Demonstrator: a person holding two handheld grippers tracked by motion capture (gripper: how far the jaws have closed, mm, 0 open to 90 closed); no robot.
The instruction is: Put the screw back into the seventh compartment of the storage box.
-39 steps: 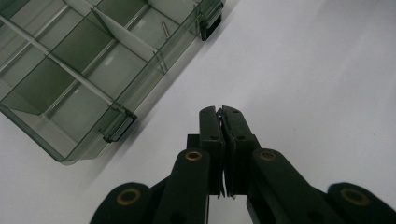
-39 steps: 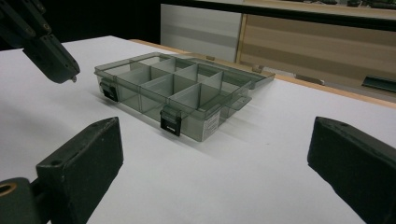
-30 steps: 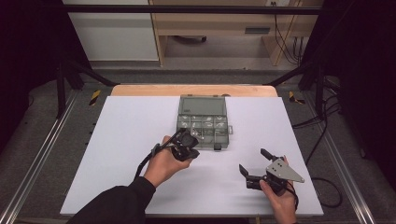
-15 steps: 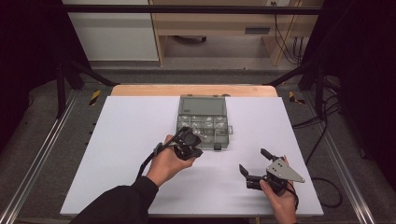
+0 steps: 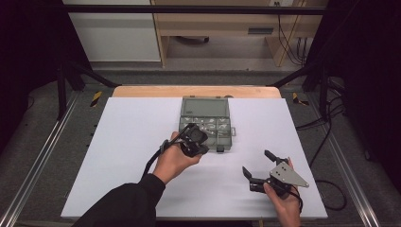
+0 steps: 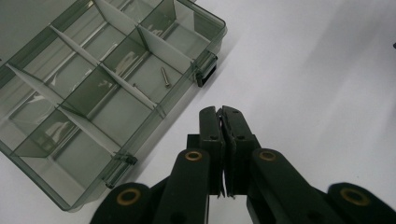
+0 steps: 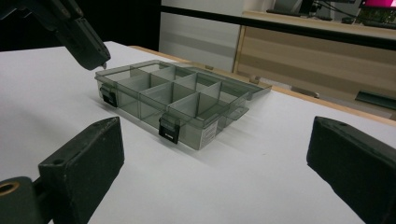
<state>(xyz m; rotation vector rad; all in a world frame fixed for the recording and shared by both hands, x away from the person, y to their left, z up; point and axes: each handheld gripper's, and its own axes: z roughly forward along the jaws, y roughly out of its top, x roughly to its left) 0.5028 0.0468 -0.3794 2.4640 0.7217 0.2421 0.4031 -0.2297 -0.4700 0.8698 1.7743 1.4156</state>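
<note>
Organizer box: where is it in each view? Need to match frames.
High view: box at table centre, lid open toward the far edge.
Left gripper view: upper left, beyond the shut left gripper.
Right gripper view: centre, between the open jaws.
Shared landmark: black front latch.

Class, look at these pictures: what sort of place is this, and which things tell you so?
Probably a lab or workshop recording bench: a white table inside a black metal frame, trailing cables on the floor, and handheld grippers working at a clear compartment box.
</note>
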